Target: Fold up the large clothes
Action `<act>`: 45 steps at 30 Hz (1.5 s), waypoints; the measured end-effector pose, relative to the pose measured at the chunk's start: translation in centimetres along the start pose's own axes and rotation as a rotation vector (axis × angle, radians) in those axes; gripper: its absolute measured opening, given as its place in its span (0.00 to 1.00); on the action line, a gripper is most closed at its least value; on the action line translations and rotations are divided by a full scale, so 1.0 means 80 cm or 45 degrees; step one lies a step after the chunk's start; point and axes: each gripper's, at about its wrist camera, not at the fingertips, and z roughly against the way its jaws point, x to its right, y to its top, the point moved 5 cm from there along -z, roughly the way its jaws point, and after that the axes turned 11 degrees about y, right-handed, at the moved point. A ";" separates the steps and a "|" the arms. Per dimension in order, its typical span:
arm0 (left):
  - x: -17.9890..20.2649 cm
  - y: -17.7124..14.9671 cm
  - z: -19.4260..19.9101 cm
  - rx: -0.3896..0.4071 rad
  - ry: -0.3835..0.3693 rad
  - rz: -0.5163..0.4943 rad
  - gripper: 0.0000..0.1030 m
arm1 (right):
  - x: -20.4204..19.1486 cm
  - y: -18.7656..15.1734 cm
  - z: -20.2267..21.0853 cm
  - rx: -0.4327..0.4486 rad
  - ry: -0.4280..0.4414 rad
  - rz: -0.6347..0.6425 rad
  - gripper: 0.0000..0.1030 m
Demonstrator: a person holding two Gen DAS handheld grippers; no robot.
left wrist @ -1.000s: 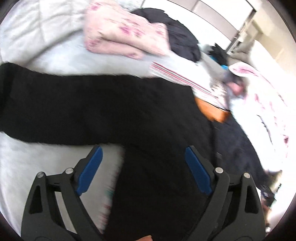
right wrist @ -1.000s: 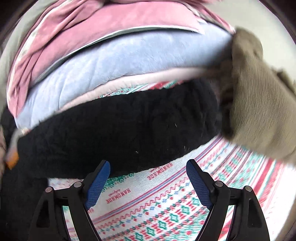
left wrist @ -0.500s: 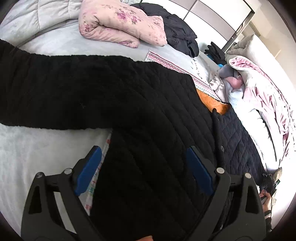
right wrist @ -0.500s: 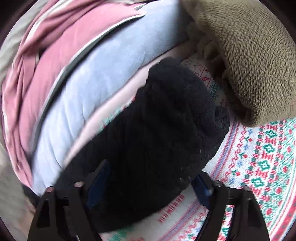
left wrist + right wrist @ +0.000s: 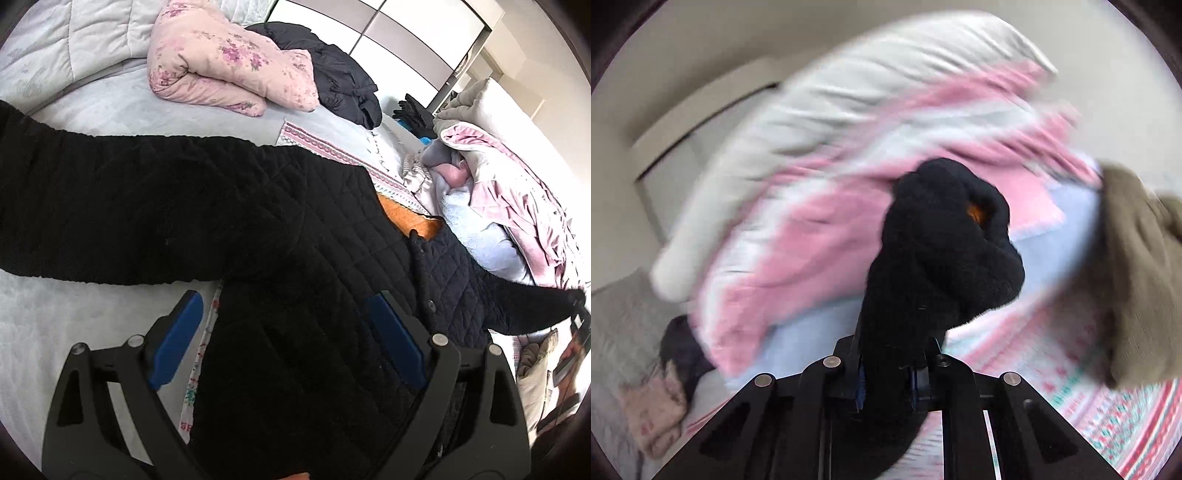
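Black quilted jacket [image 5: 295,229] lies spread flat on the bed [image 5: 92,110], one sleeve stretched out to the side. Left gripper [image 5: 284,332] hovers over the jacket body, jaws wide apart, holding nothing. Right gripper [image 5: 886,373] has jaws clamped tight on the other sleeve's cuff [image 5: 942,251], lifted off the bed; view blurred.
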 end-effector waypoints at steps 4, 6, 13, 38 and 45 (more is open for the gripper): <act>0.002 0.001 0.001 0.000 -0.019 0.000 0.90 | -0.117 0.003 -0.002 -0.026 0.175 0.180 0.16; 0.003 0.001 0.002 0.002 -0.025 -0.001 0.90 | -0.166 -0.006 -0.006 -0.054 0.234 0.253 0.16; 0.006 0.001 0.002 0.007 -0.058 -0.014 0.90 | -0.328 -0.097 -0.046 -0.274 0.469 0.453 0.16; 0.120 0.008 -0.045 -0.190 -0.365 -0.075 0.90 | -0.337 -0.309 -0.103 -1.065 0.937 0.099 0.78; 0.172 -0.019 -0.112 -0.348 -0.347 -0.093 0.57 | -0.233 -0.234 -0.119 -0.846 0.609 0.082 0.78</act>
